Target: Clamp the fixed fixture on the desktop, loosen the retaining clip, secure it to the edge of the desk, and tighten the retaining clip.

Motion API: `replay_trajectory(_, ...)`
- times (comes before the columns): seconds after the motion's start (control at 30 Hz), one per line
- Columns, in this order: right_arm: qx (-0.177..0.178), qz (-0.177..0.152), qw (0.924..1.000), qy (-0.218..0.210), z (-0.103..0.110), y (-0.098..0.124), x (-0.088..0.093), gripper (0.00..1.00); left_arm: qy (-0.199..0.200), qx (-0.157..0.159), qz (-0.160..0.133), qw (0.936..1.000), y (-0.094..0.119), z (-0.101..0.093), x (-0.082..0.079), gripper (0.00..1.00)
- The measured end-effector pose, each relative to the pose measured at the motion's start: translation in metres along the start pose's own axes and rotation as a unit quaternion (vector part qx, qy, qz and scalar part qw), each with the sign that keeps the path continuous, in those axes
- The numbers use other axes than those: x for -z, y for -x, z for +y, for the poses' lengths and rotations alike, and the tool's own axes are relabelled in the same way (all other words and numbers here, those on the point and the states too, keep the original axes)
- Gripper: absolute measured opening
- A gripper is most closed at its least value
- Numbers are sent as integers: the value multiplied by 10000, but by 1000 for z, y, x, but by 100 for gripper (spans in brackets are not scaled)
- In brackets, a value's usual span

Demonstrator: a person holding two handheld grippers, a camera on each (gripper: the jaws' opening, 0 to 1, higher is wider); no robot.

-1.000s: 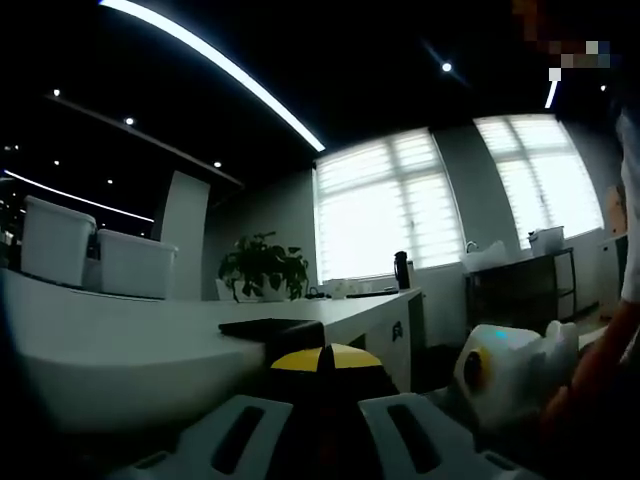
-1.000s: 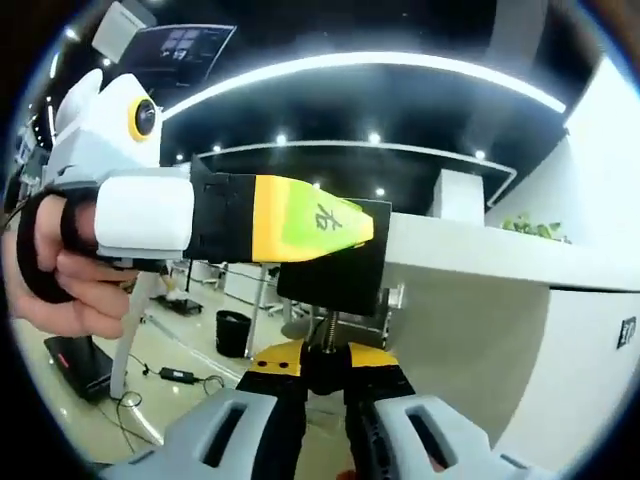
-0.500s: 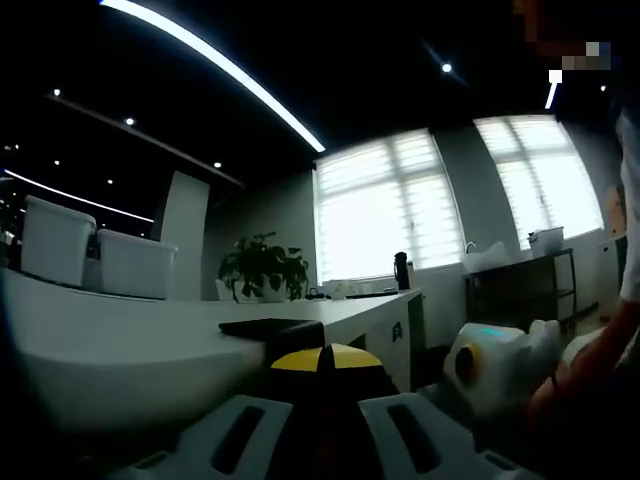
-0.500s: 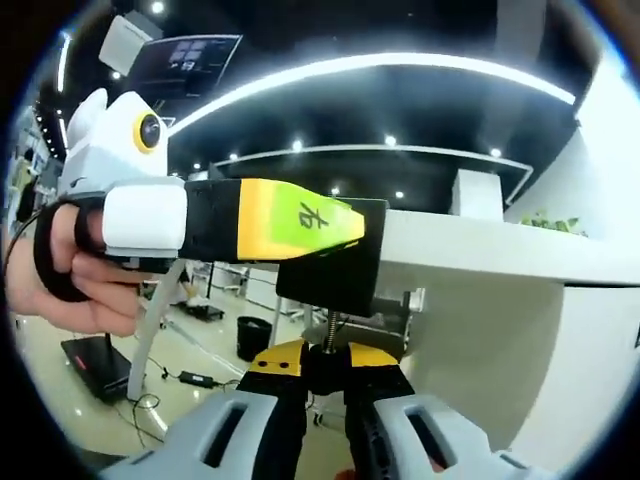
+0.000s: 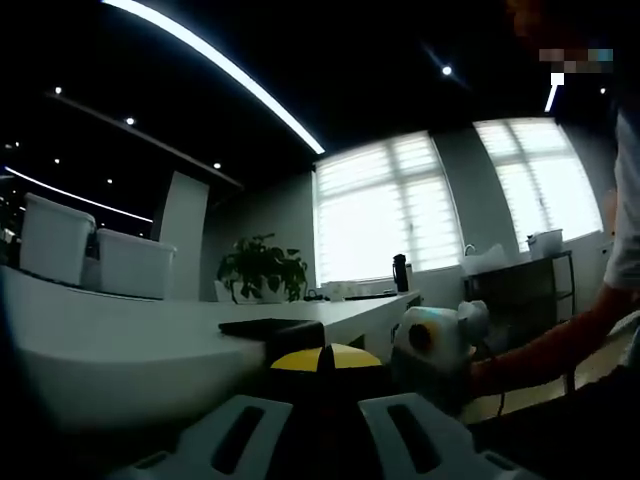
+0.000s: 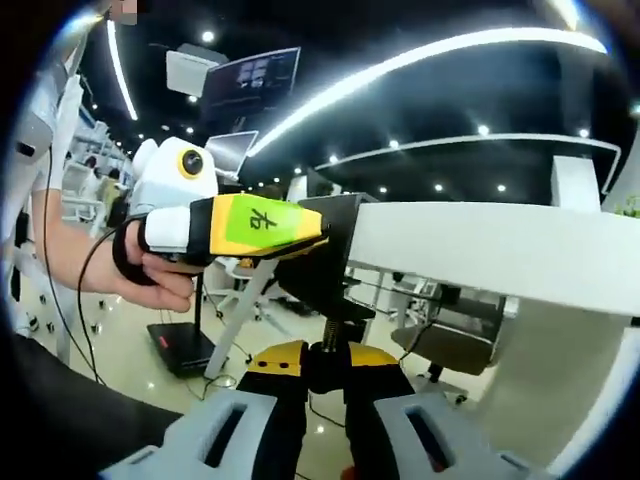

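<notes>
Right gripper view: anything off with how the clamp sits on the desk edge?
Nothing stands out. The black clamp straddles the white desk edge, its screw hanging below into the right gripper. The left gripper holds the clamp's top. No visible tilt or damage.

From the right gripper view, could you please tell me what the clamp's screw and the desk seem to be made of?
Screw: looks like metal, with visible threading, dull finish. Desk: smooth white top, matte, probably laminate or painted board; the material underneath is not visible.
</notes>
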State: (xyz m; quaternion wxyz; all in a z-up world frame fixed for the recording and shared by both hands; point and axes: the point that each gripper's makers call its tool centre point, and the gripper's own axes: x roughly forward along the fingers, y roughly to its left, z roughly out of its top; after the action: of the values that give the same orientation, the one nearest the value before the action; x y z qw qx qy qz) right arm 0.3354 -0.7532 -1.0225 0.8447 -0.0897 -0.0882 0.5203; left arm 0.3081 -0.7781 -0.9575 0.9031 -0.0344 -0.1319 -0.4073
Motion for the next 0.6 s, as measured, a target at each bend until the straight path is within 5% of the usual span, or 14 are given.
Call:
replay_trajectory(0.13,163,-7,9999,-56,2,1,0,13,3,8,-5,10000,0,0,0,2)
replay_trajectory(0.27,968,-61,9946,-355,-8,16,7,31,17,11,-12,10000,0,0,0,2)
replay_trajectory(0.4,1884,-198,9809,-439,-7,35,10,32,42,7,-21,10000,0,1,0,2)
replay_trajectory(0.6,2627,-72,9631,-577,-10,31,17,32,94,8,-44,9999,0,1,0,2)
